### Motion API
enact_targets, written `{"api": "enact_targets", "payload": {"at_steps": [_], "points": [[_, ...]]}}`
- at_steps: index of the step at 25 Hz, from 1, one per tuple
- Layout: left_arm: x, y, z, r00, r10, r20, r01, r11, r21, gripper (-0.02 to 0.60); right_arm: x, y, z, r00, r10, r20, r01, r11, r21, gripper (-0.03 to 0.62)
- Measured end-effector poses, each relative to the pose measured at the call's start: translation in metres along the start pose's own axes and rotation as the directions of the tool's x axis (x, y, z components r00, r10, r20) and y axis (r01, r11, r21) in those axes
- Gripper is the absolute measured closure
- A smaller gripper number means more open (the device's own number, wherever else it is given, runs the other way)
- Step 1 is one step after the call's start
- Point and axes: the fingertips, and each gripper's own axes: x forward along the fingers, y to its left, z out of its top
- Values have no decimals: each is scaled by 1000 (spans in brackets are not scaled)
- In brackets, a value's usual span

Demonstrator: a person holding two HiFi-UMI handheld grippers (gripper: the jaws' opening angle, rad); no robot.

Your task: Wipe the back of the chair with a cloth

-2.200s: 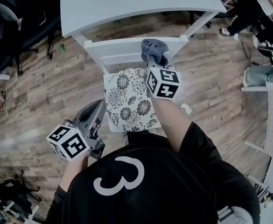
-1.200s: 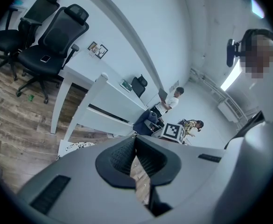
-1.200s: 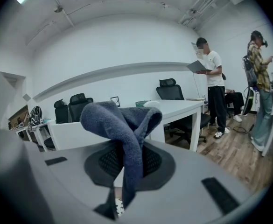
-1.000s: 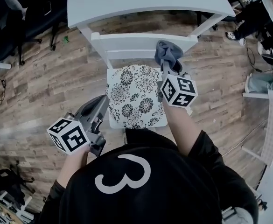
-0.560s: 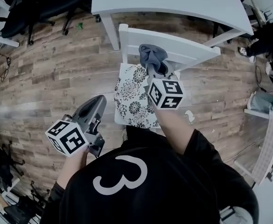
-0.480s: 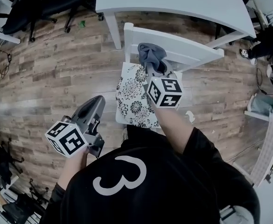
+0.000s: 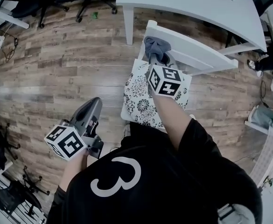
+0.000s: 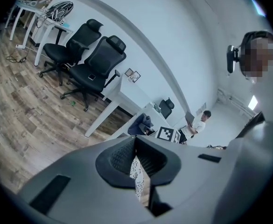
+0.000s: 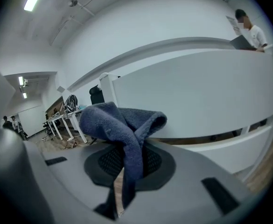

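Cloth (image 7: 155, 47) clamped in right gripper (image 7: 158, 59) jaws covers left edge of chair back (image 7: 197, 51); left gripper (image 7: 92, 107) jaws together.

Even, cool indoor light, muted colour, strong fisheye bending at edges, both gripper views dark-vignetted, soft shadows

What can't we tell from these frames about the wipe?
- Cloth to chair back contact: head view, under the cloth and right gripper; right gripper view, the cloth blocks it.
- Chair legs: head view, under the seat and the person.
- Seat in left gripper view: left gripper body hides all but a sliver.
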Motion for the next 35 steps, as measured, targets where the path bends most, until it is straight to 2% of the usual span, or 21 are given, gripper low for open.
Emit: {"api": "enact_targets", "payload": {"at_steps": [7, 14, 18, 27, 35], "points": [[-8, 4, 0, 1000, 18, 16, -18, 1000, -7, 568, 9, 1, -1, 999, -31, -11, 31, 999, 30, 551], [-2, -3, -5, 1000, 6, -9, -6, 1000, 7, 568, 7, -4, 0, 1000, -14, -16, 15, 999, 35, 551], [6, -12, -8, 1000, -10, -29, 11, 1000, 22, 568, 1, -15, 1, 999, -33, -14, 34, 998, 47, 551], [27, -32, -21, 995, -53, -85, 58, 997, 49, 568, -26, -63, 0, 996, -94, -3, 94, 993, 65, 551], [52, -55, -31, 980, -112, -162, 128, 988, 89, 568, -62, -125, -2, 978, -210, 8, 208, 973, 104, 551]]}}
